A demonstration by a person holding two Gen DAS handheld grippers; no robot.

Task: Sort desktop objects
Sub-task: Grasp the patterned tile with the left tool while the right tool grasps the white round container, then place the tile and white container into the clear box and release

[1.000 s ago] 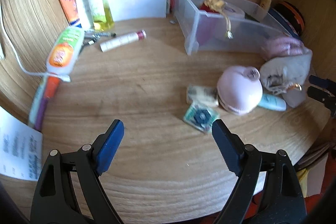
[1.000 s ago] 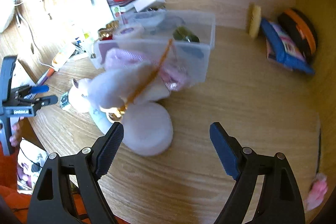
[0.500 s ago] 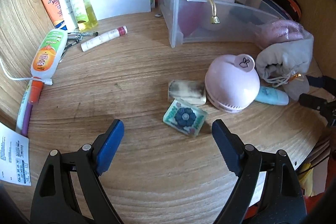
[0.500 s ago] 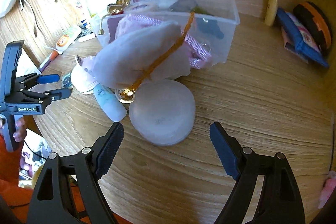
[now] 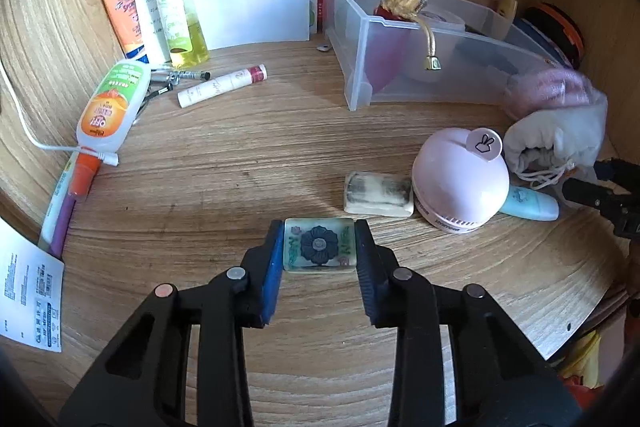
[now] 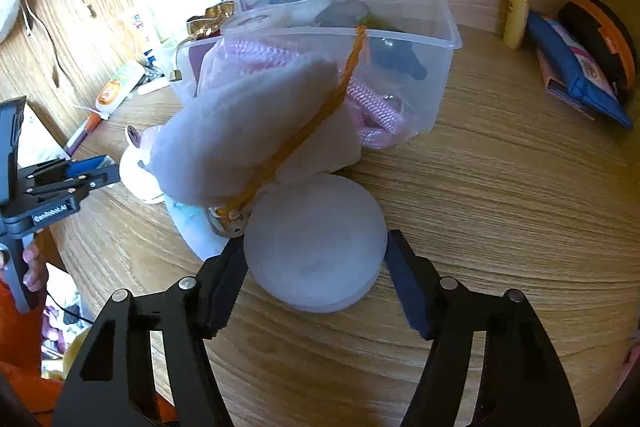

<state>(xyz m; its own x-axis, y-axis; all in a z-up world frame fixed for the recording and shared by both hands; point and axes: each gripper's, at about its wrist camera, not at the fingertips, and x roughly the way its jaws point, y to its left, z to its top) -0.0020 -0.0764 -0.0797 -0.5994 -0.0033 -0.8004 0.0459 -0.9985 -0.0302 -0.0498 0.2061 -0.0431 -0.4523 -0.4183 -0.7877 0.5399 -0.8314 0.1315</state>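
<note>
The flower-printed tile (image 5: 319, 245) lay flat on the tabletop (image 5: 280, 155), just in front of a worn eraser block (image 5: 378, 193) and the pink dome gadget (image 5: 460, 183). Your left gripper (image 5: 319, 247) had it squarely between the fingers, blue pads against both side edges and closing on it; it looked clamped but not lifted. You probably came in at the sides because it's low and flat, with nothing on top to grab. Your right gripper (image 6: 316, 267) straddled the frosted round container (image 6: 316, 243), fingers closing: the left finger looked right at the rim, the right one still showed a sliver of gap, so I'd call that not yet gripped. A white pouch (image 6: 256, 135) with an orange cord was draped partly over the container's far edge, which could drag when you lift it. The clear plastic bin (image 6: 400, 39) behind it already held odds and ends, so it was likely the drop target for both. Only the left view showed the tile and the eraser, plus the tubes and pens still loose at far left. Only the right view showed the round container and the bin's interior from above; it also caught your left gripper from the side, but the tile was hidden there.
</note>
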